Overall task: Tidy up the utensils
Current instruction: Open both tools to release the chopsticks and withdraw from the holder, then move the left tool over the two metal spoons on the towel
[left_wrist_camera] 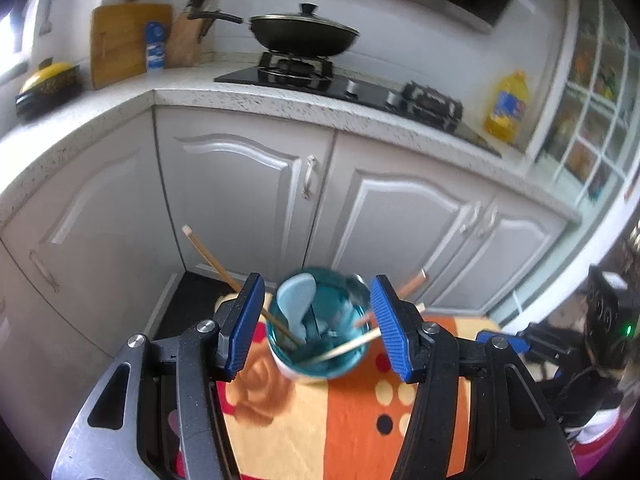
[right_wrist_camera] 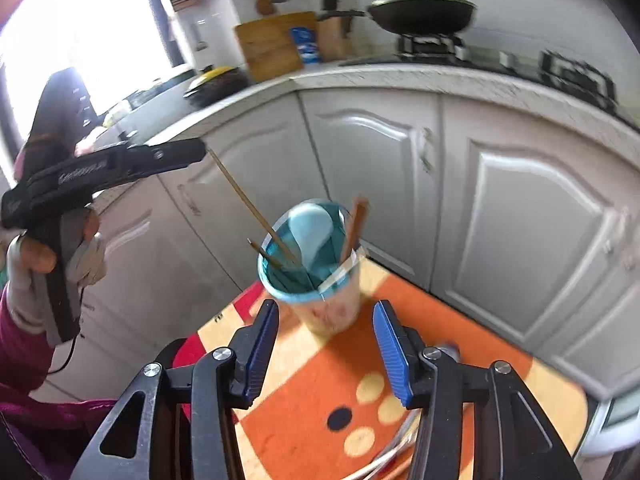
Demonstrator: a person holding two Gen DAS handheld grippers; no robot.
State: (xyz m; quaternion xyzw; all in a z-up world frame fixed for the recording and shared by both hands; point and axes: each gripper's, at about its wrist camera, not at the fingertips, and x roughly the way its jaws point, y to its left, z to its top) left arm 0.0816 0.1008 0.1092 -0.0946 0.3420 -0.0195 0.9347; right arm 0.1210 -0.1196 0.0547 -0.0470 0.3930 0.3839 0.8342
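Note:
A cup with a teal inside point(left_wrist_camera: 318, 332) stands on the orange patterned tablecloth point(left_wrist_camera: 340, 420). It holds a pale blue spoon point(left_wrist_camera: 296, 300) and several wooden chopsticks point(left_wrist_camera: 208, 258). My left gripper point(left_wrist_camera: 318, 326) is open, its blue pads on either side of the cup without touching it. In the right wrist view the cup point(right_wrist_camera: 316, 276) stands just ahead of my right gripper point(right_wrist_camera: 326, 350), which is open and empty. The spoon point(right_wrist_camera: 314, 226) and chopsticks point(right_wrist_camera: 244, 200) stick up from it. The left gripper's body point(right_wrist_camera: 100, 168) shows at the left, held in a hand.
White kitchen cabinets point(left_wrist_camera: 240, 184) stand behind the small table. A wok point(left_wrist_camera: 304, 34) sits on the stove, an oil bottle point(left_wrist_camera: 506, 108) at the counter's right. Thin utensils, mostly hidden point(right_wrist_camera: 392, 454), lie under my right gripper. The table edge point(right_wrist_camera: 472, 316) is near.

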